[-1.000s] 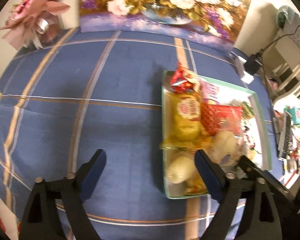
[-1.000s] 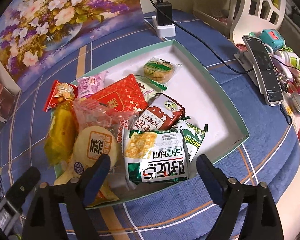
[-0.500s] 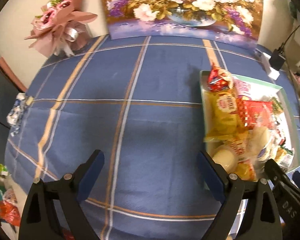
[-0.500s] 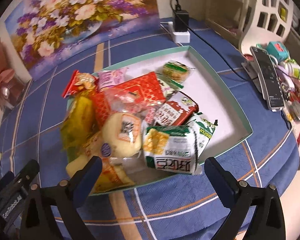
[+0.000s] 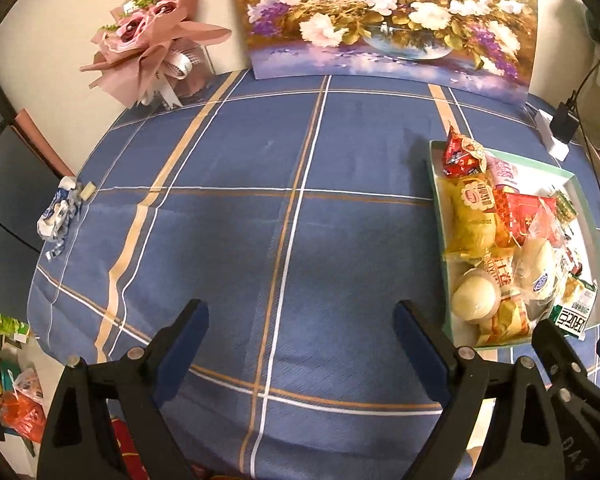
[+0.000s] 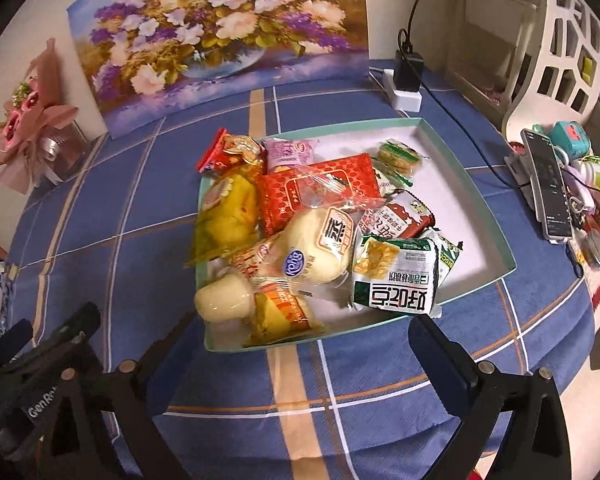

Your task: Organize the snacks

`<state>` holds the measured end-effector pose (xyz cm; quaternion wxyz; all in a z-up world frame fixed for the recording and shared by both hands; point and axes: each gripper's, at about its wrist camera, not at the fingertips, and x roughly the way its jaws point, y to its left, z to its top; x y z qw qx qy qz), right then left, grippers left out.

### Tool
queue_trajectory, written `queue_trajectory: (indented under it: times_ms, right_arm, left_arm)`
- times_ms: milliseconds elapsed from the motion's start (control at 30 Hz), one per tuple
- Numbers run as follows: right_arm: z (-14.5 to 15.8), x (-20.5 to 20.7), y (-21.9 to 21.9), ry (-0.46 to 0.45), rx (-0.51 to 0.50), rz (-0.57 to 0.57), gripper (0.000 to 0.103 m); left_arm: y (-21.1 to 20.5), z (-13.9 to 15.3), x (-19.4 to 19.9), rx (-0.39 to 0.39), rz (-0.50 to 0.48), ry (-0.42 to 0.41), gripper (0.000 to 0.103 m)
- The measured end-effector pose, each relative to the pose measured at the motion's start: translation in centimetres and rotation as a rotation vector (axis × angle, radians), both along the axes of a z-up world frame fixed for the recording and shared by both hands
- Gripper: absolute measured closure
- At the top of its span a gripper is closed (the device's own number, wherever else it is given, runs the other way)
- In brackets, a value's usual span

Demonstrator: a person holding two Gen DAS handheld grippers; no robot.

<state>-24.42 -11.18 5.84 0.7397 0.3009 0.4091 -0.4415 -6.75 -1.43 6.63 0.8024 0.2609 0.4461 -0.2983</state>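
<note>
Your left gripper (image 5: 300, 320) hangs over the bare blue plaid cloth of the tabletop (image 5: 260, 208), its fingers spread wide and empty. Your right gripper (image 6: 300, 328) has its fingers released too, gripping nothing, poised just before the near rim of the teal tray (image 6: 496, 240). The snacks are heaped in the tray's left half: a yellow packet (image 6: 228, 212), a red packet (image 6: 320, 192), a white bun in clear wrap (image 6: 312, 252), and a green-and-white biscuit pack (image 6: 396, 280) nearest your right fingers. The tray's right half shows bare white floor. A flower painting (image 6: 220, 36) leans along the tabletop's far edge, a pink bouquet (image 5: 152, 48) at the far left corner.
</note>
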Motion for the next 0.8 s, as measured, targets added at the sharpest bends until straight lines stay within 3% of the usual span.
queue_trajectory:
  times_ms: [333,800]
  right_arm:
    - [1.0,-0.1,0.6,-0.026,-0.029,0.008,0.0]
    - [1.2,1.6,1.6,0.007,-0.065,0.074,0.0]
  left_arm:
    - [2.1,0.6,1.0,-0.015,0.054,0.008,0.01]
    - [3.4,0.9,2.8,-0.007,0.098,0.009,0.01]
